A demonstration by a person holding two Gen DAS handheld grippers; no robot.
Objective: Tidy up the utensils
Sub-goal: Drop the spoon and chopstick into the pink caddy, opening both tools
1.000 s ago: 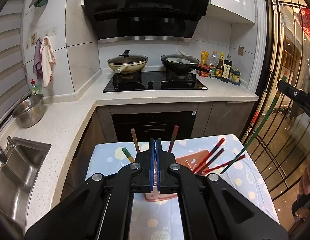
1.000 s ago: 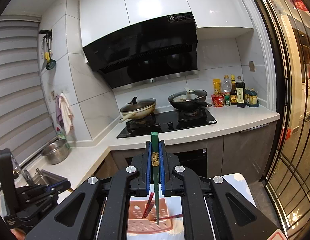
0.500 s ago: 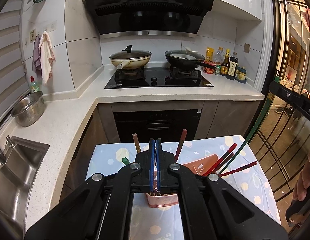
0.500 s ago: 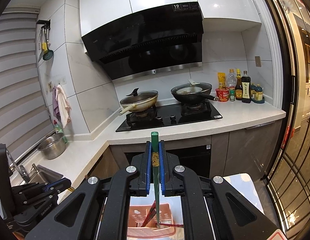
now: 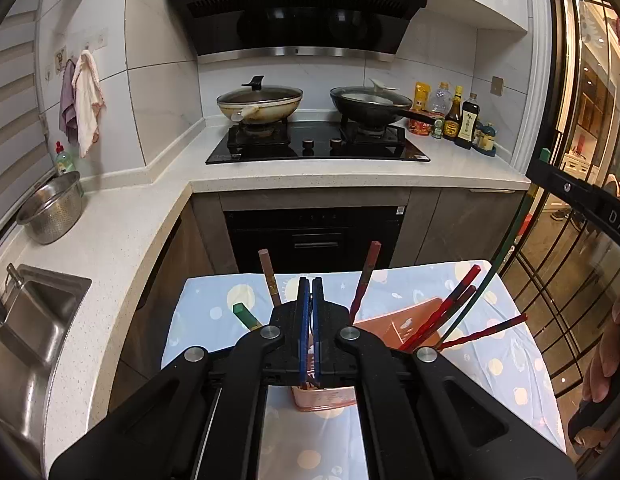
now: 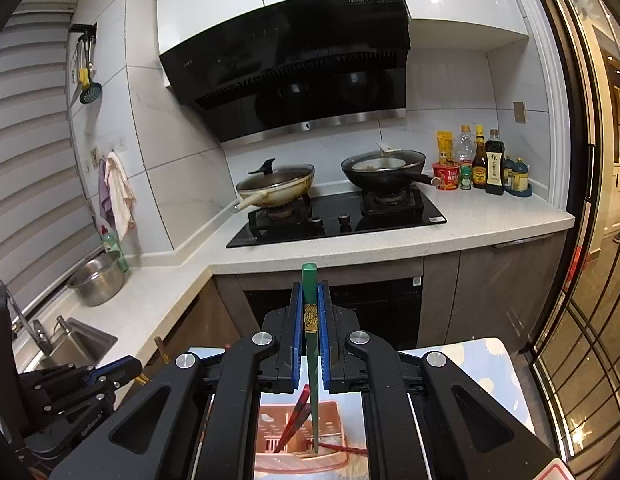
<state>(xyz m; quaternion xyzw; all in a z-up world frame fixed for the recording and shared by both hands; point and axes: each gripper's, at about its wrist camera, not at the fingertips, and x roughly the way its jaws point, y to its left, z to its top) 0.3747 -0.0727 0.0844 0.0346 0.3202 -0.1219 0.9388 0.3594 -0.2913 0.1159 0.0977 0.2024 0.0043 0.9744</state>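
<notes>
The right gripper [image 6: 310, 344] is clamped on a green chopstick [image 6: 311, 344], whose square top rises above the blue pads [image 6: 295, 336] and whose tip reaches down into the pink slotted basket [image 6: 270, 436]; the basket's near rim is cut off by the lower edge of the right wrist view and its sides are hidden behind the black gripper arms; red chopsticks [image 6: 295, 424] lean inside it, only partly seen between the fingers.

The left gripper [image 5: 310, 332] has its fingers pressed together with only a thin slit between the blue pads [image 5: 303, 332]; it seems to grip the rim of a pink holder [image 5: 326, 398], though the contact is hidden behind the fingers and I cannot tell for sure; most of that holder is masked by the gripper body. A brown chopstick [image 5: 269, 276], a dark red chopstick [image 5: 366, 276] and a green-capped chopstick [image 5: 245, 315] stick up from behind the fingers, their lower ends unseen.

Both containers stand on a pale blue dotted tablecloth [image 5: 214, 308]; in the left wrist view the basket [image 5: 398, 326] lies to the right, with red chopsticks [image 5: 450, 308] fanning out of it and the long green chopstick [image 5: 494, 276] slanting up to the right gripper [image 5: 582, 200] at the frame's edge; a hand [image 5: 608, 356] is cut off at far right.
</notes>
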